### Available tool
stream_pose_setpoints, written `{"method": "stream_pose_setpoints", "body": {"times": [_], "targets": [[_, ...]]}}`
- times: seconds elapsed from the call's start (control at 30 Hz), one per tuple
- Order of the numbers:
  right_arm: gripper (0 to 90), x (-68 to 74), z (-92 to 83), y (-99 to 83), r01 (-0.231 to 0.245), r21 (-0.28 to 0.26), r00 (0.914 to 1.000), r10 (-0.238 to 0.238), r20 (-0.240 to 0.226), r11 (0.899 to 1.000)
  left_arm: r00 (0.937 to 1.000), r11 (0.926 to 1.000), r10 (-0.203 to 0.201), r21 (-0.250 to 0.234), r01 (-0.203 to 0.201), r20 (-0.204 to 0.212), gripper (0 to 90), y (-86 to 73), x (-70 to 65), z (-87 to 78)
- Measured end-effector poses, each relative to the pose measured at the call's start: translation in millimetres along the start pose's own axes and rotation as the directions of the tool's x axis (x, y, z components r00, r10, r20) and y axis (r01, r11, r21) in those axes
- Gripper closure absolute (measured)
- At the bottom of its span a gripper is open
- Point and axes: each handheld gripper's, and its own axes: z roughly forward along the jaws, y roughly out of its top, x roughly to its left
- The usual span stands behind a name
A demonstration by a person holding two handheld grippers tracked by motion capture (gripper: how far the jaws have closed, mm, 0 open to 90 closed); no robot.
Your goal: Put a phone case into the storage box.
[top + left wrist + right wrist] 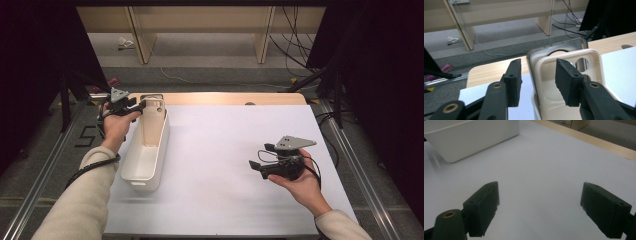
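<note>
Standing on end in the far end of a white, smooth-walled oblong plastic bin (145, 150), a cream phone case (571, 75) with a rounded camera cutout leans against a grey metallic piece behind it. Left gripper (537, 81) straddles the case's edge, one black ribbed pad either side, parted and not pressing. Well off to its side over the matte white table (220, 150), right gripper (540, 207) hangs spread wide, nothing between its jaws.

Looks like a lab or recording setup to me: black curtains (30, 75) on both sides, metal floor rails (47, 165), loose cables (292, 45) on the grey floor, and a white-covered surface (225, 165).
</note>
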Motion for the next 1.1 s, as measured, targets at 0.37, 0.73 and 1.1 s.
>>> {"method": "stream_pose_setpoints", "body": {"times": [0.37,0.73,1.1], "targets": [[16.2,-0.9,-0.4,-0.2,-0.008,0.001,1.0,0.008,0.002,1.0,0.9994,0.9998,0.001,0.02,-0.002,0.035,36.1,-0.5,-4.0,-19.4],[16.2,-3.2,-1.7,-0.6,-0.018,-0.006,0.9998,0.018,0.002,1.0,0.9951,0.9986,0.044,0.025,-0.047,0.088,25.3,-10.6,-11.5,-53.2],[16.1,-4.0,-2.1,-0.4,-0.023,-0.008,0.9997,0.023,0.003,1.0,0.9885,0.9982,0.053,0.021,-0.056,0.142,10.0,-20.2,-23.1,-81.2]]}}
